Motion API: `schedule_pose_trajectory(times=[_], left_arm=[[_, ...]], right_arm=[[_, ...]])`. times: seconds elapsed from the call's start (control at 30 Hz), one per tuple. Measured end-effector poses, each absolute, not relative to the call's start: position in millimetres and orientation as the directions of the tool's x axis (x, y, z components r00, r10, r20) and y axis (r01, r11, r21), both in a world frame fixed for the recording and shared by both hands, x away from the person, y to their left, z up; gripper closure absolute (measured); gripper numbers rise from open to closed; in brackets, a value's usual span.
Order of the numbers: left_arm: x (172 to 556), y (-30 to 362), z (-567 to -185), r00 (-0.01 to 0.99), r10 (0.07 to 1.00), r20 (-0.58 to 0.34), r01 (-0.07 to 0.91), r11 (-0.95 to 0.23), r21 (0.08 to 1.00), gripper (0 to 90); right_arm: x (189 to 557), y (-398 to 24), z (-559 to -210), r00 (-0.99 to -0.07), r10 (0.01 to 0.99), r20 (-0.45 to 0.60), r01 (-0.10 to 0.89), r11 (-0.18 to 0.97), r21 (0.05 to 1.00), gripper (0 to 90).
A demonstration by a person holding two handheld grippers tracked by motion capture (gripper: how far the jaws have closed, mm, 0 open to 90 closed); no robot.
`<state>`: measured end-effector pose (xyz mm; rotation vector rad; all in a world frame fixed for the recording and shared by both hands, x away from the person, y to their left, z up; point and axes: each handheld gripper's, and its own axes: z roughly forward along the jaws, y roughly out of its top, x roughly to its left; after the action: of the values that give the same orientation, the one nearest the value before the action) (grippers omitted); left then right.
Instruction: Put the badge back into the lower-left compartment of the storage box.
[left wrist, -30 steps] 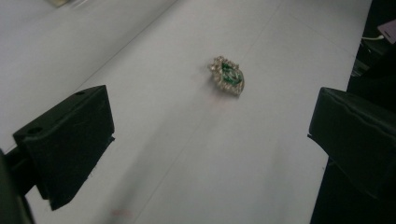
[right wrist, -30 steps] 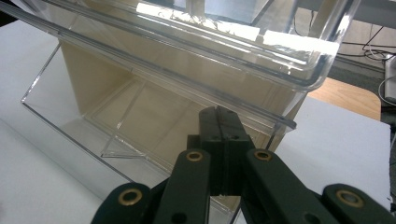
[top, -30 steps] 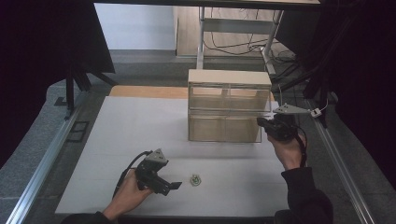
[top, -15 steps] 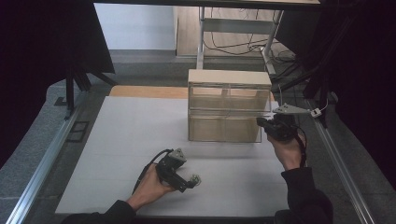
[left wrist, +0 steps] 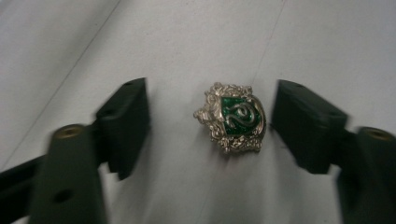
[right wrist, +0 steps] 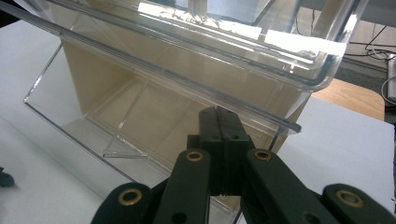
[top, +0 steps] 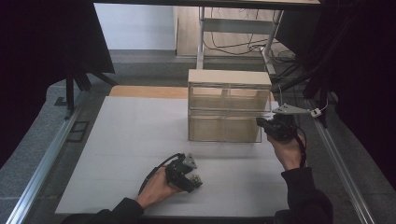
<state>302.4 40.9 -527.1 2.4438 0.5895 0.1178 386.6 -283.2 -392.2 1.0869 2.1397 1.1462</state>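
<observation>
A small silver crest badge [left wrist: 236, 119] with a green enamel snake lies flat on the white table. My left gripper [left wrist: 215, 123] is open, one jaw on each side of the badge, neither touching it. In the high view the left gripper [top: 189, 179] sits low at the table's front with the badge [top: 196, 178] at its tips. My right gripper [right wrist: 219, 114] is shut, its tips pinched at the clear lip of the lower drawer [right wrist: 93, 93], which stands tilted out. In the high view the right gripper [top: 261, 123] is at the cabinet's [top: 229, 77] right front corner.
The cabinet is a wood-topped box with clear drawers; an upper drawer [right wrist: 233, 37] hangs over my right jaws. The white table mat [top: 121, 140] spreads left of the cabinet. Metal rails [top: 42, 172] run along both table sides.
My left gripper has slid right across the table's front to the badge and now straddles it. The right gripper has stayed at the drawer.
</observation>
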Motion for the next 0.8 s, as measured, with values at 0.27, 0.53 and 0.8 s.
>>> schedule_pose_trajectory(times=[0.27, 0.53, 0.8], left_arm=[[295.3, 37.5, -522.8, 0.909, 0.414, -0.051, 0.367, -0.734, 0.571, 52.4], [300.5, 47.5, -515.1, 0.896, 0.407, -0.180, 0.426, -0.669, 0.608, 72.2], [298.5, 47.6, -512.2, 0.882, 0.413, -0.226, 0.460, -0.654, 0.600, 79.8]], right_arm=[[386.9, -283.1, -392.6, -0.573, 0.819, -0.038, 0.421, 0.334, 0.843, 89.8], [387.2, -283.3, -392.8, -0.574, 0.818, -0.037, 0.422, 0.335, 0.842, 89.8], [387.2, -283.4, -392.8, -0.575, 0.818, -0.036, 0.423, 0.334, 0.843, 89.8]])
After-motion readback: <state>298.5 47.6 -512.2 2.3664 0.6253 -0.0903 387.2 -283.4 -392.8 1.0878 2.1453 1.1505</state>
